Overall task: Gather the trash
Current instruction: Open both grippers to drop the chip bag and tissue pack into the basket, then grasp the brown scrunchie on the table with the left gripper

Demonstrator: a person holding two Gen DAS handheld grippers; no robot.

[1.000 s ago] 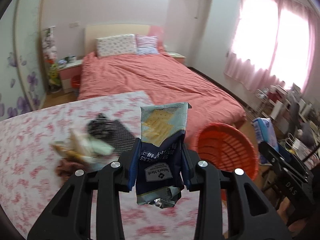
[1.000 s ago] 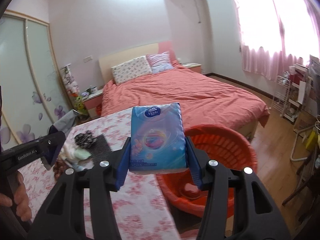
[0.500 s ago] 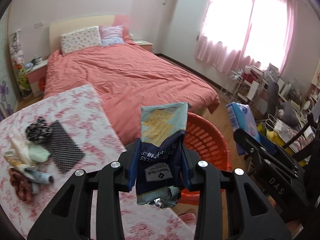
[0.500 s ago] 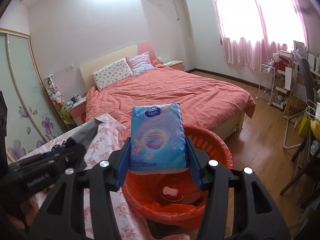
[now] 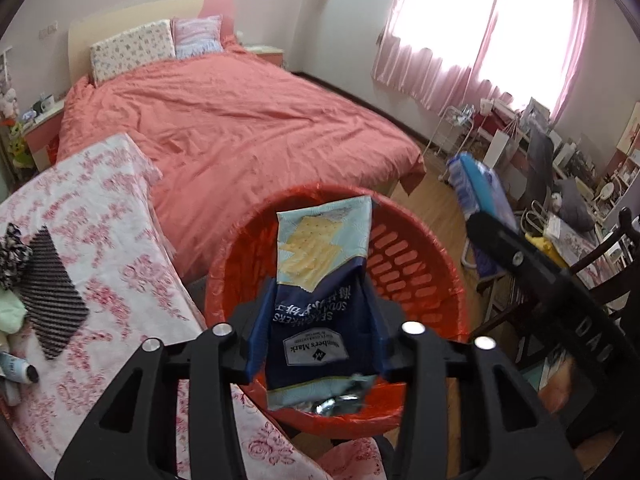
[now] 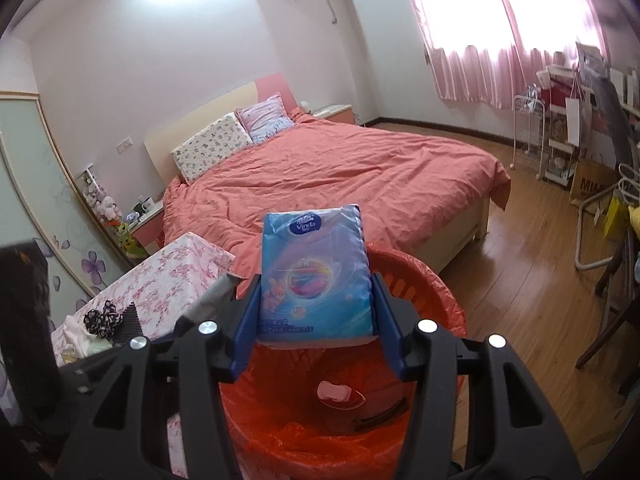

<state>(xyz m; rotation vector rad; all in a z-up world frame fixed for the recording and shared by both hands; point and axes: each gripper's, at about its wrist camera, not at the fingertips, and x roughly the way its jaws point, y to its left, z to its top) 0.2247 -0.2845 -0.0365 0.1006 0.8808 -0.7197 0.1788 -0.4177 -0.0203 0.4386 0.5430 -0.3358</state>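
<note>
Both loads hang over the red plastic basket point(image 5: 416, 264) for drop-in. Left gripper point(image 5: 316, 336) jaws just been opening, dark-blue cracker wrapper point(image 5: 320, 280) between them; right gripper point(image 6: 316, 320) clamps blue tissue pack point(image 6: 316, 276).

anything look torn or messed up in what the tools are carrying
Yes. The navy and pale blue cracker wrapper in the left tool is ripped and crumpled at its lower end, foil lining showing. The blue plastic tissue pack in the right tool looks intact.
</note>
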